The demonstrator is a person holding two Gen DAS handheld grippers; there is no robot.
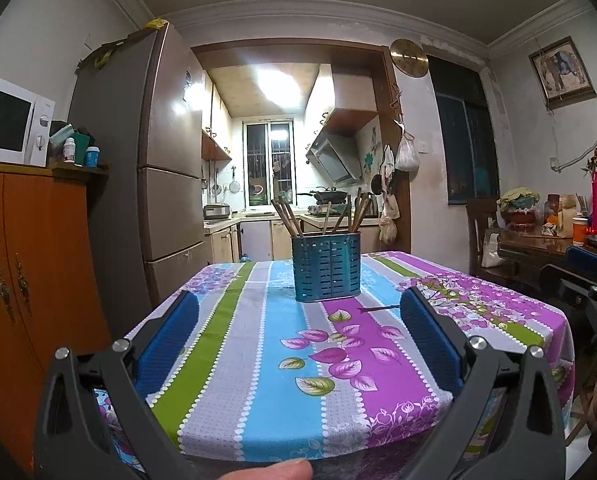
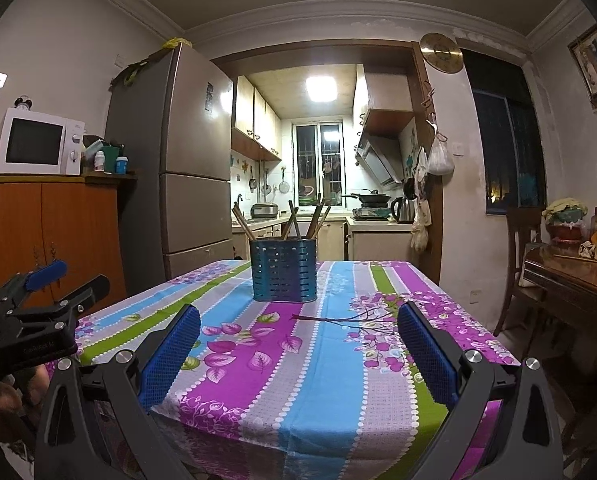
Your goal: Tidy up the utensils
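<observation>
Well beyond both grippers, the blue holder [image 1: 326, 266] stands upright on the striped, flowered tablecloth [image 1: 266, 380], toward the far side of the table. Wooden utensils [image 1: 288, 218] stick up out of its top, some leaning left, some right; what kind they are is hard to tell. One more thin dark stick [image 1: 378, 309] lies flat on the cloth just near and right of the holder, apart from it.

From the left wrist view, the left gripper [image 1: 298, 340] hangs over the near edge of the table with its blue pads [image 1: 166, 340] spread wide, nothing between them and touching nothing. The holder sits far ahead, roughly centred in the gap between the fingers. A fingertip [image 1: 286, 470] of the person shows at the bottom edge of the frame.

From the right wrist view, the right gripper [image 2: 298, 344] is likewise held at the near edge, its pads [image 2: 428, 356] wide apart and empty. The holder [image 2: 283, 270] is far ahead and a little left of the middle of the gap; the stick [image 2: 318, 319] lies between the holder and the fingers, closer to the holder. The left gripper [image 2: 46, 292] shows at the left edge of this view, off the table's left side.
</observation>
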